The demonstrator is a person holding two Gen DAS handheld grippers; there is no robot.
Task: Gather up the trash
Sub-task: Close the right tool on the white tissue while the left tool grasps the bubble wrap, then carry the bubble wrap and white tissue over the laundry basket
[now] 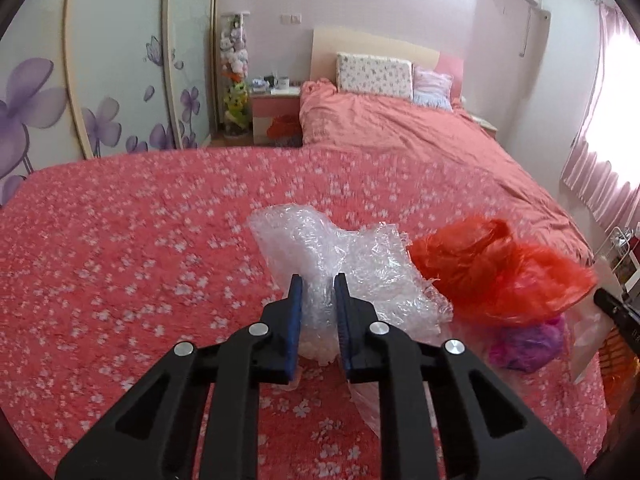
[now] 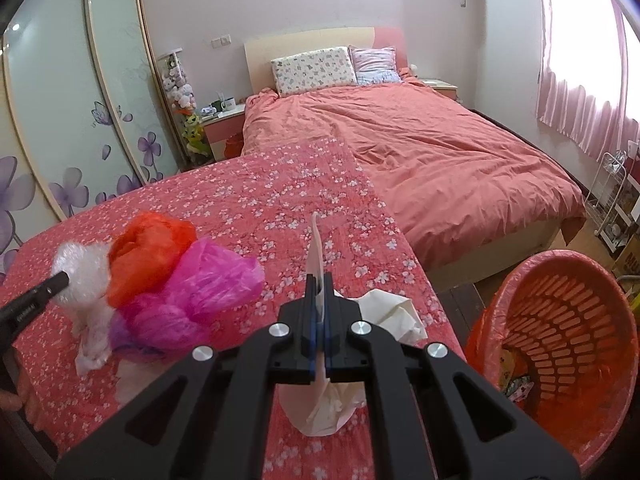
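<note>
Bedroom setting: a worktop [image 2: 248, 200] draped in red floral cloth stands at the foot of a bed [image 2: 420, 148], with a wardrobe to the left and curtains to the right. Left tool [image 1: 318, 282] has its blue pads narrowed around a fold of the bubble wrap [image 1: 344, 256], which lies on the cloth directly ahead of it; contact appears firm on both sides. Just right of the wrap lie a red bag [image 1: 496, 272] and a pink bag [image 2: 200, 280], bunched together and touching. Right tool [image 2: 319, 280] is pinched tight on a thin white paper [image 2: 316, 240] that stands upright between the pads, with its crumpled remainder spread on the cloth beneath and to the right. An orange basket [image 2: 560, 320], lined with a red bag and holding a few scraps, sits off the right edge of the worktop, below cloth level. Controlling relation: the basket lies to the right of the right tool and lower, so the right hand is the nearer one; the left load must cross over both bags to reach it.
</note>
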